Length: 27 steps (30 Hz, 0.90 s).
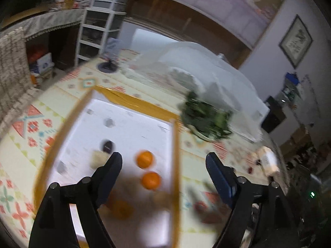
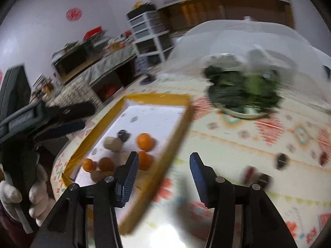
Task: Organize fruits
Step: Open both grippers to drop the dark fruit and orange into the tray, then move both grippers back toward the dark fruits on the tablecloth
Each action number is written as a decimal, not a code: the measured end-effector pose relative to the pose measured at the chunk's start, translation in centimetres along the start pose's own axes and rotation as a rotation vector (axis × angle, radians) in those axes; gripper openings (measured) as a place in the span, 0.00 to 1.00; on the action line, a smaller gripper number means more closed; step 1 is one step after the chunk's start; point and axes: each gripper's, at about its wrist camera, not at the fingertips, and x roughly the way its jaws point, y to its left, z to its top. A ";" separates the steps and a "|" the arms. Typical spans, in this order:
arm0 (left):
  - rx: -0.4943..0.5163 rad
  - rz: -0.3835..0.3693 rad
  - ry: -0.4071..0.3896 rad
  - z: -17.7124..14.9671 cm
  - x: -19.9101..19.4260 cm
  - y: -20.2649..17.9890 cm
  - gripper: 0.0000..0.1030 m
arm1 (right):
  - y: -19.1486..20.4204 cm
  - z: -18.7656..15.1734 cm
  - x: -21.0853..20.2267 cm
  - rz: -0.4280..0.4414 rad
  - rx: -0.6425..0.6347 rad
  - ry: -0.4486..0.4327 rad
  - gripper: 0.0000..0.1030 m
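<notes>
Fruits in the tray, both hand-held grippers released

Round orange fruits (image 2: pixel 145 142) lie in the yellow-rimmed white tray (image 2: pixel 178 124) on the patterned desk (image 2: pixel 258 144). Only the right wrist view shows the white-gloved hand (image 2: pixel 24 194) holding the left hand-held gripper (image 1: pixel 163 165) angled down; right hand-held gripper (image 2: pixel 164 171) gapes empty too.

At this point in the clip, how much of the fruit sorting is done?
Mostly done: several oranges and pale fruits lie in the yellow-rimmed tray. Nothing in hand: the left gripper and right gripper are open and empty. Left: small dark items on the patterned tablecloth.
</notes>
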 end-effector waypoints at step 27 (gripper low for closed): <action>0.153 -0.089 0.190 -9.2 7.8 -11.9 0.80 | -29.7 -1.3 -8.6 -0.466 0.357 -0.032 0.56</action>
